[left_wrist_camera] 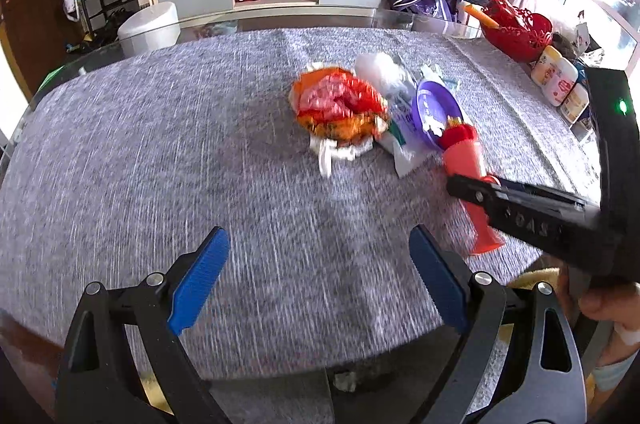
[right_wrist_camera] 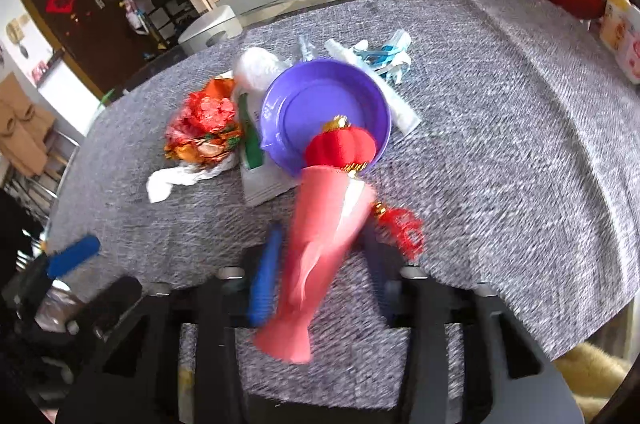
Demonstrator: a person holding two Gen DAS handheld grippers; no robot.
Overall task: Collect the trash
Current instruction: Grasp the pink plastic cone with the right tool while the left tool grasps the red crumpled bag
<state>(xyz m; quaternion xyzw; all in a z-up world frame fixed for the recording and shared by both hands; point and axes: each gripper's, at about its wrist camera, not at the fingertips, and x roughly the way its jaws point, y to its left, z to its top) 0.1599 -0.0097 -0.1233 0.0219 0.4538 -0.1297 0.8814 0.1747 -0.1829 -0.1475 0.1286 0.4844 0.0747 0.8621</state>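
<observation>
The left gripper (left_wrist_camera: 320, 280) has two black plastic arms with triangular cut-outs, and round silver screw heads sit at the joints. Its fingers (left_wrist_camera: 199, 280) carry bright blue ribbed pads of a long, flat shape. The right gripper (right_wrist_camera: 320, 280) is built the same way: black arms, silver bolts, blue ribbed pads. From the left wrist view its black body shows a small green light and some embossed letters that are too blurred to read. The person's hand (left_wrist_camera: 612, 308) shows at the edge, with a light blue cuff below it.
</observation>
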